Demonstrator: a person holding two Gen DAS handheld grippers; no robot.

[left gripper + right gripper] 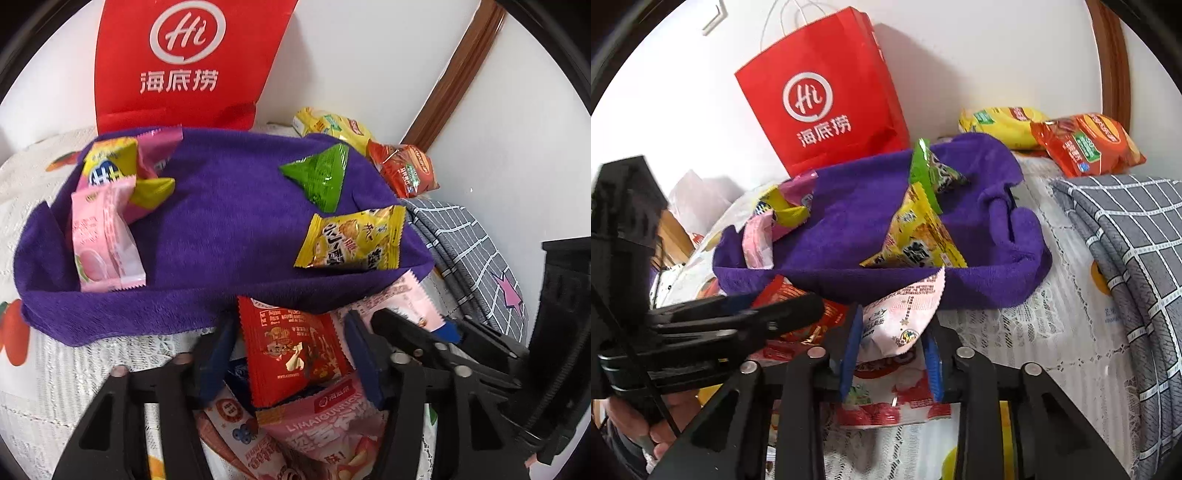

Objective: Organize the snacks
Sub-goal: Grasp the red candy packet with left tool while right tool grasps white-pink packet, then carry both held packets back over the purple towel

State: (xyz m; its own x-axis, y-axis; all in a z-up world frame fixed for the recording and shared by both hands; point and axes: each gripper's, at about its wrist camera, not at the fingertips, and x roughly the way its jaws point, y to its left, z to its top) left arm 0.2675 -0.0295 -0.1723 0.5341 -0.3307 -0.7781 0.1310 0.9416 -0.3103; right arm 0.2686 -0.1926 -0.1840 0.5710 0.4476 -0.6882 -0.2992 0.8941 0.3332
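A purple fabric basket [229,206] [857,206] holds several packets: pink ones [107,240] at its left, a green one [321,177] and a yellow one [351,240] at its right. My left gripper [291,354] is shut on a red snack packet [295,354] just in front of the basket's near rim. My right gripper [892,350] is shut on a pale pink packet [901,314], also at the near rim. The right gripper shows at the right of the left wrist view [424,332], and the left gripper at the left of the right wrist view [731,325].
A red paper bag [184,62] [827,92] stands behind the basket against the wall. Yellow [1001,123] and orange [1086,144] chip bags lie at the back right. A grey checked cloth [1126,240] lies right. More pink packets [325,424] lie under the grippers on the lace tablecloth [1015,332].
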